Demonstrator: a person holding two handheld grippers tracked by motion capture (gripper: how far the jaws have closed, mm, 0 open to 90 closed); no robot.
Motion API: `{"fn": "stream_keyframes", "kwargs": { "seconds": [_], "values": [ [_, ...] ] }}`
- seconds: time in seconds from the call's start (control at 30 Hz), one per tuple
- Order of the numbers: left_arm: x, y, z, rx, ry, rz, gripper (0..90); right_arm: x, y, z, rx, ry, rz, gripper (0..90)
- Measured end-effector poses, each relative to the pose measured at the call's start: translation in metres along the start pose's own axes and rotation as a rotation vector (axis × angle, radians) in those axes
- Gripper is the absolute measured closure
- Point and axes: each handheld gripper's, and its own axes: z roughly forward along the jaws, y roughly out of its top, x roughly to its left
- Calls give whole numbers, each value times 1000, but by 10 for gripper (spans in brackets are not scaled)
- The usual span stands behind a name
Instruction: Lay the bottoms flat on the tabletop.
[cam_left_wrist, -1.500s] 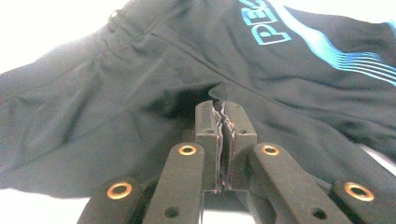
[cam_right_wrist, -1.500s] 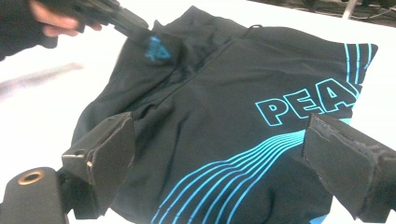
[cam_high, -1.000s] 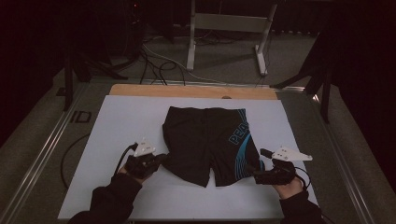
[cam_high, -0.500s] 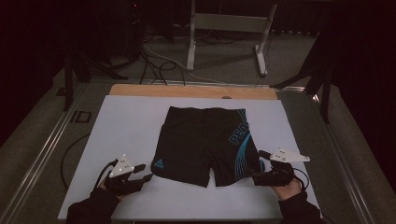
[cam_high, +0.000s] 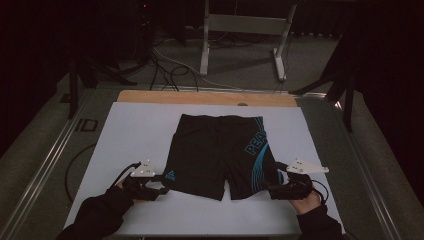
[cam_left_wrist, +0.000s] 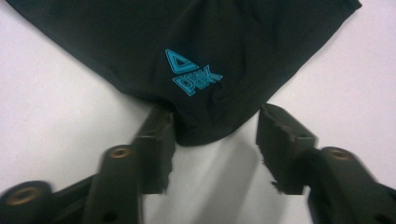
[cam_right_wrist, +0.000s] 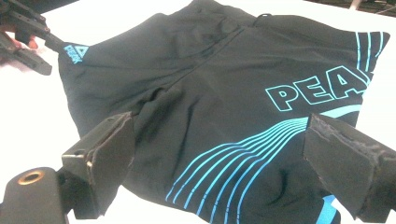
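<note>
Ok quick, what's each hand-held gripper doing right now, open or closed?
Left hand-held gripper: open, jaws either side of a corner of the shorts.
Right hand-held gripper: open, over the shorts.

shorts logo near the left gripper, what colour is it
Turquoise blue on the black shorts: the logo is a triangle above lettering, clearest in the left gripper view.

Black shorts (cam_high: 220, 152) with blue stripes and lettering — spread flat, mid-table, waistband away.
</note>
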Motion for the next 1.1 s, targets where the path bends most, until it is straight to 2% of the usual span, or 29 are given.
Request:
{"fn": "stream_keyframes", "kwargs": {
  "seconds": [0.03, 0.1, 0.17, 0.2, 0.27, 0.3, 0.4, 0.43, 0.47, 0.5, 0.53, 0.6, 0.63, 0.73, 0.8, 1.03, 1.07, 1.1],
  "values": [
    [-1, 0, -1, 1, -11, -1, 550, 0, 0, 0, 1, -1, -1, 100],
    [-6, 0, -4, 18, -18, 2, 620, 0, 0, 0, 3, -1, 1, 100],
    [-10, 0, -10, 8, -32, -6, 693, 0, 0, -1, 0, 2, 7, 100],
    [-13, -1, -14, 0, -23, -7, 713, 0, 0, -1, -2, -1, 5, 100],
    [-15, -2, -22, -9, -4, -33, 862, 0, 0, -1, -3, -2, 4, 100],
    [-17, -4, -26, -10, 7, -46, 900, 0, 0, -1, -3, -2, 5, 100],
    [-20, -8, -37, -54, 38, -68, 900, 0, 1, -1, -5, -2, 3, 100],
    [-22, -9, -39, -65, 58, -54, 900, 0, 1, -1, -6, -3, 2, 100],
    [-23, -10, -41, -74, 93, -22, 900, 0, 1, -1, -5, -3, 2, 99],
    [-23, -11, -42, -95, 98, -12, 888, 0, 1, -1, -2, -4, 1, 100],
    [-21, -10, -42, -114, 73, -14, 787, 1, 1, -1, -1, -2, 2, 100],
    [-21, -8, -39, -124, 54, 16, 734, 1, 1, 0, 2, -1, -3, 100],
    [-21, -6, -36, -119, 37, 42, 711, 1, 1, 0, 1, -1, -5, 100],
    [-21, -1, -28, -100, 32, 96, 651, 1, 1, 1, 5, 1, -3, 100],
    [-18, 2, -21, -80, 29, 118, 628, 1, 0, 1, 3, 3, -4, 100],
    [-4, 6, -1, 40, 10, 169, 592, 0, 0, 0, 0, 1, 1, 99],
    [-3, 6, 1, 60, 11, 188, 580, 0, 0, 1, 0, 2, 3, 100],
    [-3, 5, 2, 60, 7, 204, 571, 0, 0, 1, 0, 2, 2, 100]
  ]
}}
